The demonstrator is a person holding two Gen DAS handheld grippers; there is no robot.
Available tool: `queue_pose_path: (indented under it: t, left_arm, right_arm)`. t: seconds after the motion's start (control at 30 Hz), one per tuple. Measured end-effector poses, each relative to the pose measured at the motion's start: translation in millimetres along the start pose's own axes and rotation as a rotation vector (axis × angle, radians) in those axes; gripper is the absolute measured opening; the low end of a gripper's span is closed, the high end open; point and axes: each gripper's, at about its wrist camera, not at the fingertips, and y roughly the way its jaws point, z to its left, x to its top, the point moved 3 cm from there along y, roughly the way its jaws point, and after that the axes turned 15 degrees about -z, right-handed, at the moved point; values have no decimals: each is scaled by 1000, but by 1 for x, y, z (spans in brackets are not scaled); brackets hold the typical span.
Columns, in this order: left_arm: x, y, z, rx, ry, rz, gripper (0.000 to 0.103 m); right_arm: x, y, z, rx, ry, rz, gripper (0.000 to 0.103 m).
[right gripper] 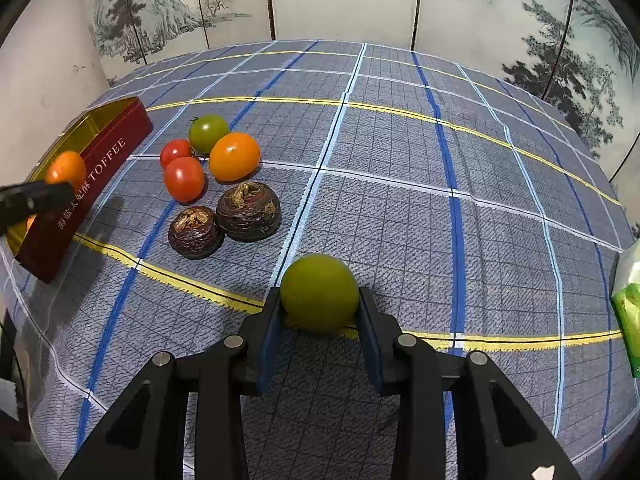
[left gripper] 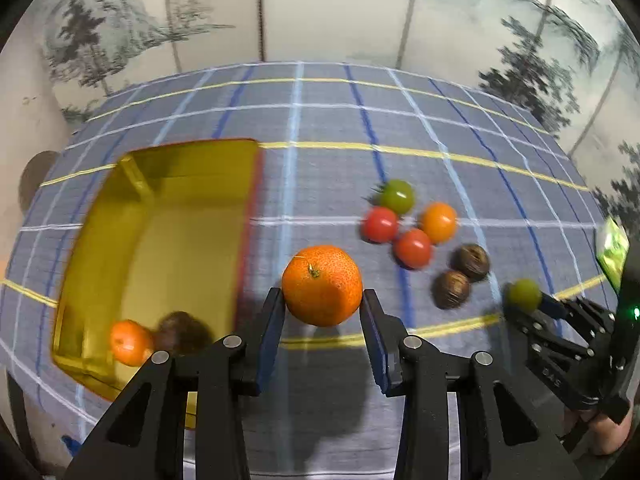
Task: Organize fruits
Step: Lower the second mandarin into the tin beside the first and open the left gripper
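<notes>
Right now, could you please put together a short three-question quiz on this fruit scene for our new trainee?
1. True or false: the left gripper holds a mandarin.
2. What does the right gripper grip? A) a red tomato B) a green round fruit C) a brown water chestnut
3. Fill in: the word in Latin letters on the red side of the tin reads ____.

Key:
1. True; both fingers touch its sides.
2. B
3. TOFFEE
</notes>
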Motion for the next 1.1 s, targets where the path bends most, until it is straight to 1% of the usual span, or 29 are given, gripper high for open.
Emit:
queue_pose_path:
  t: [0.17,0.33,0.57,0.77,1.1]
  left_arm:
    - [11,-4,41,67,-56,-16,40]
    - [16,-5,88,164,-90,-28,40]
    - [10,3,136,267,-131,-7,40]
    - [-4,13,151,301,-131,26,40]
    - [-16,24,158,313,-129,62,40]
  right_arm:
    - [0,1,0,-5,-2,1,33]
    - [0,1,0,-6,-3,2,33]
    - [0,1,1,-7,-2,1,33]
    - [1,1,0,-8,-1,1,33]
    - [0,1,1,-8,-1,1,33]
